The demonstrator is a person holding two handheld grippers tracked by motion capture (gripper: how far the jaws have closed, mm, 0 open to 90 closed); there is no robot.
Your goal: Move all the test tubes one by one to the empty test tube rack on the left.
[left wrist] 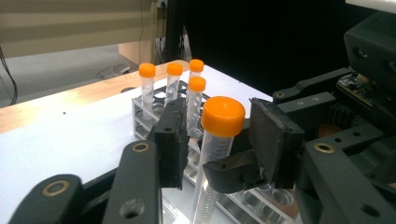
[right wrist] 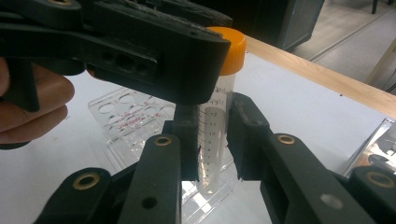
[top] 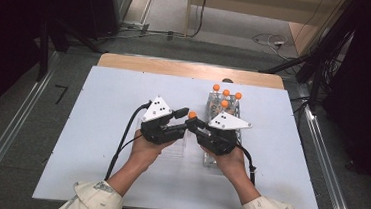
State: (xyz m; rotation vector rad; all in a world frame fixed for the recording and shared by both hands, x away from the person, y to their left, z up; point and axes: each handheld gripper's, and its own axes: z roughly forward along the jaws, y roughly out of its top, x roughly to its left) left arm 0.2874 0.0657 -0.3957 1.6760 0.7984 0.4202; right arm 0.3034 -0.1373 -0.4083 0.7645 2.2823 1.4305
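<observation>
A clear tube with an orange cap (top: 191, 114) stands upright in the air between my two grippers at the middle of the white board. My right gripper (right wrist: 214, 135) is shut on the tube's graduated body (right wrist: 214, 154), its pads pressing both sides. My left gripper (left wrist: 218, 126) comes from the left at cap height. Its pads (left wrist: 173, 140) stand on either side of the orange cap (left wrist: 223, 115) with a small gap showing on each side, so it is open. In the right gripper view one left jaw crosses in front of the cap.
A tube rack (top: 208, 159) with several orange-capped tubes (top: 225, 98) stands at the right behind the right gripper. A flat clear plate with holes (right wrist: 122, 116) lies under the left hand. The white board (top: 96, 127) ends near the wooden table edge (top: 176, 67).
</observation>
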